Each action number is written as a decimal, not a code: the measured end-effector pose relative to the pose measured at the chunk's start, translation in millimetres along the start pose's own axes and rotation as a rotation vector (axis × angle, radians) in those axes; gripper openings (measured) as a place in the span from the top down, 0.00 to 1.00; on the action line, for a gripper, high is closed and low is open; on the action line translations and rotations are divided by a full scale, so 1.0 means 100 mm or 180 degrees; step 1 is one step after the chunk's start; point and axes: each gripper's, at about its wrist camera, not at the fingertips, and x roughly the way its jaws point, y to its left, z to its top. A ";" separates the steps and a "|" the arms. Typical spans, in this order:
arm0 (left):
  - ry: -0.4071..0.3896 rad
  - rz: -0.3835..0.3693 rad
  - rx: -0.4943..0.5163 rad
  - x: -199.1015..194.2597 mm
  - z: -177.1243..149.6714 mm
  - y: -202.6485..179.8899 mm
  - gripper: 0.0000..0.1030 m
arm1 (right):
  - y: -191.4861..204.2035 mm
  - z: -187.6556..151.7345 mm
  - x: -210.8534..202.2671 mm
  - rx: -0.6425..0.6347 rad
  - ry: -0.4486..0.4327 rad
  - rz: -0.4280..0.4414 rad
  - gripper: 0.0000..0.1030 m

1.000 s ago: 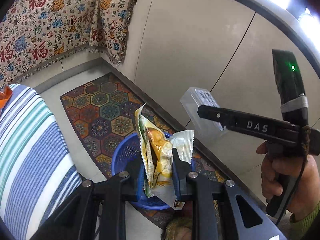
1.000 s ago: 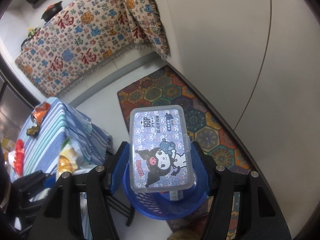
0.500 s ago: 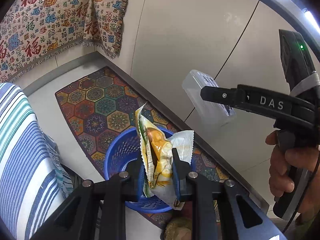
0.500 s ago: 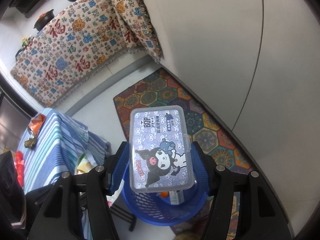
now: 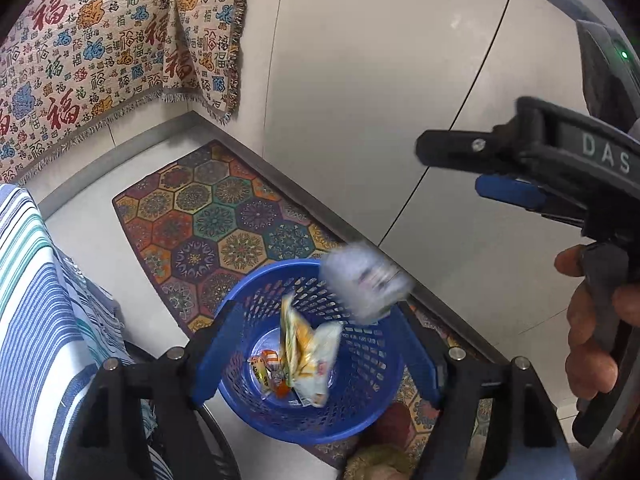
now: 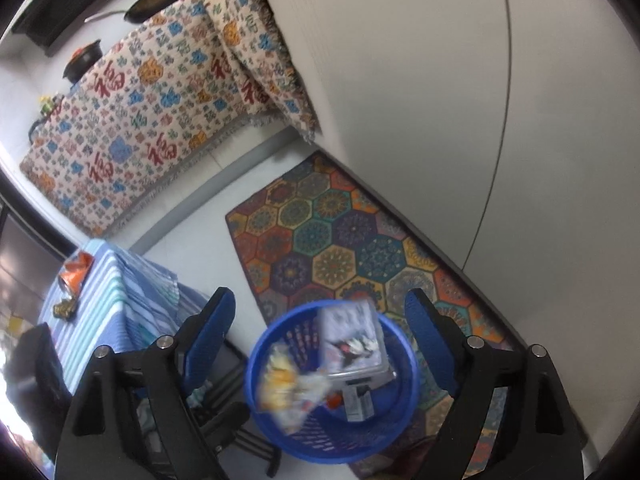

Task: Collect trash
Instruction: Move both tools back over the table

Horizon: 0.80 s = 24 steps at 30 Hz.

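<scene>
My left jaws are opening and the snack bag (image 5: 306, 350) is now down in the blue basket (image 5: 372, 400). My right jaws are opening too, and the clear box (image 6: 354, 340) is falling in.

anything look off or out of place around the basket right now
Nothing spilled. The plastic box and snack wrapper are blurred mid-drop over the blue basket, free of both opening grippers, left and right. Trash remains on the striped table.

Wrapper (image 5: 306, 354) in basket (image 5: 372, 412), apparently
</scene>
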 end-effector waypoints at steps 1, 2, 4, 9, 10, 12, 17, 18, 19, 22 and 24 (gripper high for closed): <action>-0.0054 0.0043 -0.0025 -0.05 0.00 0.01 0.25 | -0.02 0.00 -0.03 0.0026 -0.0030 -0.0004 0.15; -0.0125 0.0082 -0.0048 -0.11 -0.01 0.03 0.25 | -0.03 0.00 -0.04 0.0036 -0.0054 -0.0009 0.15; -0.0296 0.0180 -0.0081 -0.27 -0.03 0.04 0.25 | -0.03 0.01 -0.07 0.0022 -0.0099 -0.0031 0.15; -0.0615 0.0343 -0.0197 -0.85 -0.10 0.12 0.25 | 0.12 0.02 -0.19 -0.0170 -0.0299 -0.0128 0.13; -0.0680 0.0355 -0.0221 -1.00 -0.12 0.14 0.25 | 0.17 0.02 -0.23 -0.0229 -0.0347 -0.0146 0.12; -0.0788 0.0399 -0.0245 -1.32 -0.20 0.19 0.25 | 0.29 0.01 -0.28 -0.0357 -0.0430 -0.0176 0.10; -0.0819 0.0580 -0.0264 -2.02 -0.58 0.37 0.25 | 0.72 -0.14 -0.41 -0.0718 -0.0454 -0.0067 0.07; -0.0794 0.0633 -0.0291 -2.11 -0.67 0.44 0.25 | 0.83 -0.20 -0.43 -0.0805 -0.0432 -0.0017 0.07; -0.0742 0.0720 -0.0345 -2.20 -0.80 0.53 0.25 | 0.96 -0.27 -0.45 -0.0898 -0.0403 0.0030 0.07; -0.0616 0.0973 -0.0542 -2.36 -1.16 0.84 0.25 | 1.42 -0.55 -0.47 -0.1178 -0.0303 0.0224 0.07; -0.0571 0.1135 -0.0666 -2.42 -1.35 1.05 0.25 | 1.76 -0.77 -0.47 -0.1372 -0.0211 0.0392 0.07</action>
